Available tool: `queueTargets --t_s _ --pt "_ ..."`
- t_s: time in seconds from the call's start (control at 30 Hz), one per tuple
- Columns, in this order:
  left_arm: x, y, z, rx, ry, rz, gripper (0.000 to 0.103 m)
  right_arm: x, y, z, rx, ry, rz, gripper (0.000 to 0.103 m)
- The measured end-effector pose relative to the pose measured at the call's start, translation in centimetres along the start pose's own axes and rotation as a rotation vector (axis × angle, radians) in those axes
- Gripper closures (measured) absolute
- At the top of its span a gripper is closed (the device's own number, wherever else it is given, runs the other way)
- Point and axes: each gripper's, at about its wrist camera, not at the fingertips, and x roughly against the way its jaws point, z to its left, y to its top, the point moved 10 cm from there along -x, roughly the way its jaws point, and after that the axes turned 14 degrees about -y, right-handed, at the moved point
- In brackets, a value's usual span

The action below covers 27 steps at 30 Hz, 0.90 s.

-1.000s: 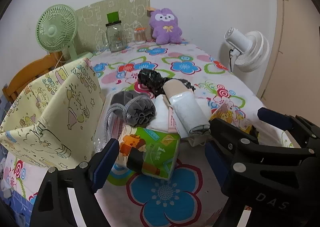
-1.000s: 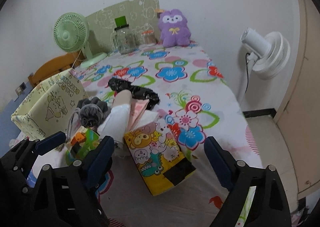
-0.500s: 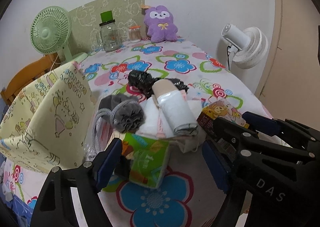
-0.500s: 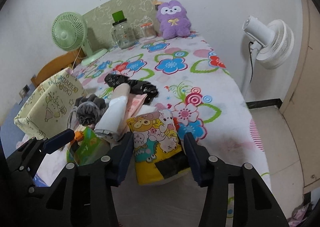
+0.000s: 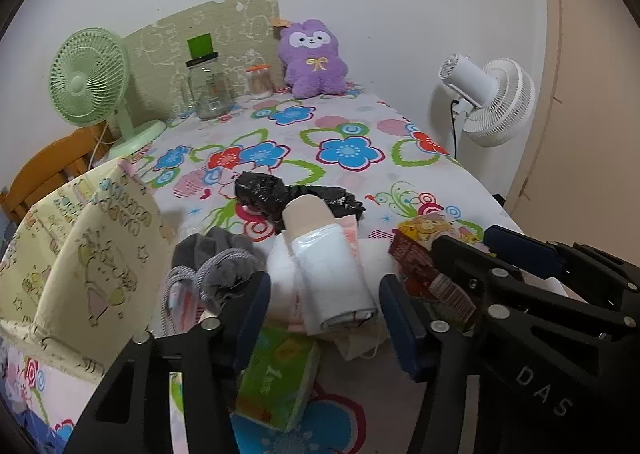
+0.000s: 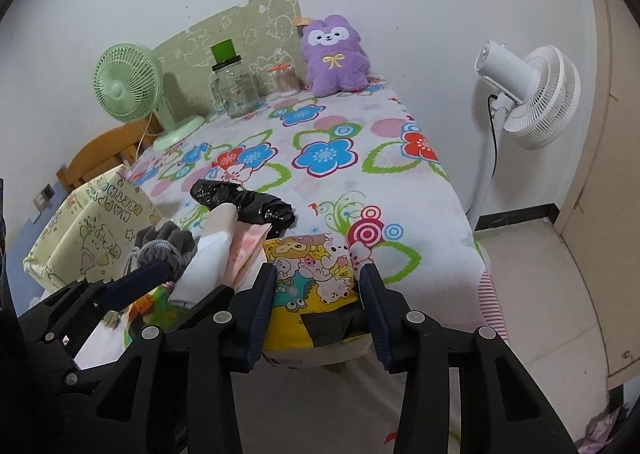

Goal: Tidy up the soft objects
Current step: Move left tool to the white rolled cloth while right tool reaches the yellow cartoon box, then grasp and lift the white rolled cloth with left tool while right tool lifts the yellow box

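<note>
A pile of soft things lies on the flowered tablecloth [image 5: 344,125]. It holds a green tissue pack [image 5: 280,382], a white roll [image 5: 332,282], a grey puff [image 5: 224,262] and a black plastic bag [image 5: 280,193]. My left gripper [image 5: 326,318] hangs over the green pack and the roll. Its jaws are closing, and the right pad stands clear of the pack. My right gripper [image 6: 318,294] is closing on the yellow cartoon tissue pack [image 6: 308,270], with both pads against its sides. A purple plush [image 6: 336,53] sits at the far end.
A pale yellow fabric box [image 5: 80,254] stands open at the left of the pile. At the back are a green fan [image 5: 88,73], a glass jar [image 5: 208,89] and a small jar [image 5: 258,81]. A white fan [image 6: 528,93] stands off the table's right edge, and a wooden chair [image 5: 48,169] is at the left.
The right jaws have come in from wide apart onto the yellow pack. The left jaws have narrowed over the green pack. Both grippers have edged forward toward the pile.
</note>
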Motion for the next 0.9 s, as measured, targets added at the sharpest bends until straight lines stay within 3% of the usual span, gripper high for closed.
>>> queueTargets --t_s 0.07,0.13,0.9 --pt "-0.5 0.0 0.0 -0.001 -0.007 0.011 0.050 -0.3 0.1 0.1 0.002 0.001 0.003 0.057" --pt "-0.8 -0.1 0.0 0.002 -0.008 0.023 0.063 -0.6 0.0 0.1 0.003 0.002 0.011 0.057" --pt "0.8 0.1 -0.4 -0.020 -0.042 -0.016 0.065 0.9 0.0 0.7 -0.003 -0.022 -0.002 0.058"
